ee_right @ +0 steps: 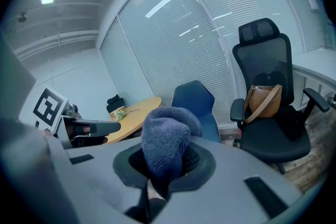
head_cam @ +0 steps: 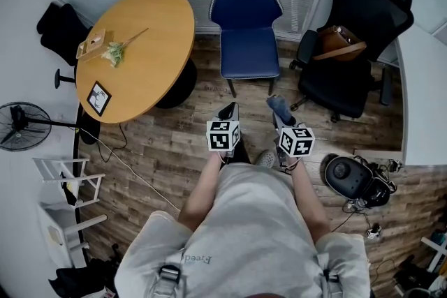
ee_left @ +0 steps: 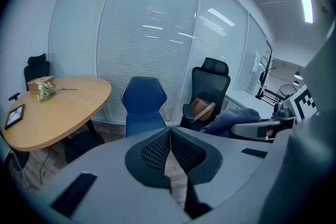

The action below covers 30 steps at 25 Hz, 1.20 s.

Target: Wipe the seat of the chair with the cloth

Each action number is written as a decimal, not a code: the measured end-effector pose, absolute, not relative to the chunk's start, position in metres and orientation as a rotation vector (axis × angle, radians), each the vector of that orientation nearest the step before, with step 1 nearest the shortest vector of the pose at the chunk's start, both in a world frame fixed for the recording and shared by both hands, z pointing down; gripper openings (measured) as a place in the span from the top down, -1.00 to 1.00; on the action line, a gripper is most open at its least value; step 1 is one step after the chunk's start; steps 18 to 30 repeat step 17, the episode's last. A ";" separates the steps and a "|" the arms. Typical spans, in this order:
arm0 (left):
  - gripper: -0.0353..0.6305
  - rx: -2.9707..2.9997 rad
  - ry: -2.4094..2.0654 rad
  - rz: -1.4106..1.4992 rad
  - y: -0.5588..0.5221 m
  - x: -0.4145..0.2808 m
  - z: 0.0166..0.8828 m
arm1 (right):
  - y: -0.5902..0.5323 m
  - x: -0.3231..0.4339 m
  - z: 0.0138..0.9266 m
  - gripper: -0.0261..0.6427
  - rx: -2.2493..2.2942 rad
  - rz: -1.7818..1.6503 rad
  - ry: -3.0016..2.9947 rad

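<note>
So closest in, the person has both grippers held out in front of their body over the wood floor [head_cam: 174, 150]. The left gripper [head_cam: 229, 110] has its jaws pressed together with nothing in them. The right gripper [head_cam: 276, 108] is clamped on the cloth [ee_right: 167, 144], a bluish knit thing bunched into a lump that sticks up out of the jaws. The cloth is up in the air, short of the blue chair [head_cam: 246, 45] and not touching its seat, which sits straight ahead. Off to the left is a round wooden worktop [head_cam: 150, 70] with a framed picture [head_cam: 98, 98], a flower sprig [head_cam: 115, 52] and a small box [head_cam: 91, 44] on it. On the right there's a black office chair [head_cam: 349, 80] with a tan bag [head_cam: 340, 43] sitting on it.
</note>
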<state>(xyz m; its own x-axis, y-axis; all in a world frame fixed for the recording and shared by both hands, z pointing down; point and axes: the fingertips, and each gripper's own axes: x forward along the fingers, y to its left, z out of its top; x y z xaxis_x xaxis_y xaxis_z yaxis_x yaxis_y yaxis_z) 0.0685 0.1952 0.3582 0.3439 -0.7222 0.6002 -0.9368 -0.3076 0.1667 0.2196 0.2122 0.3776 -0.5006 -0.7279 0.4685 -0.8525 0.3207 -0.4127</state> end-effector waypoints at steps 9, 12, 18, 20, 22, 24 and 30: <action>0.81 2.157 -1.408 0.626 0.197 0.080 0.360 | 0.213 0.230 0.377 0.78 1.504 0.961 -2.387; 0.81 2.163 -1.405 0.640 0.197 0.084 0.359 | 0.213 0.233 0.377 0.78 1.511 0.971 -2.389; 0.81 2.174 -1.406 0.641 0.193 0.089 0.358 | 0.211 0.235 0.378 0.78 1.499 0.973 -2.391; 0.81 2.174 -1.406 0.641 0.193 0.089 0.358 | 0.211 0.235 0.378 0.78 1.499 0.973 -2.391; 0.81 2.174 -1.406 0.641 0.193 0.089 0.358 | 0.211 0.235 0.378 0.78 1.499 0.973 -2.391; 0.81 2.174 -1.406 0.641 0.193 0.089 0.358 | 0.211 0.235 0.378 0.78 1.499 0.973 -2.391; 0.81 2.174 -1.406 0.641 0.193 0.089 0.358 | 0.211 0.235 0.378 0.78 1.499 0.973 -2.391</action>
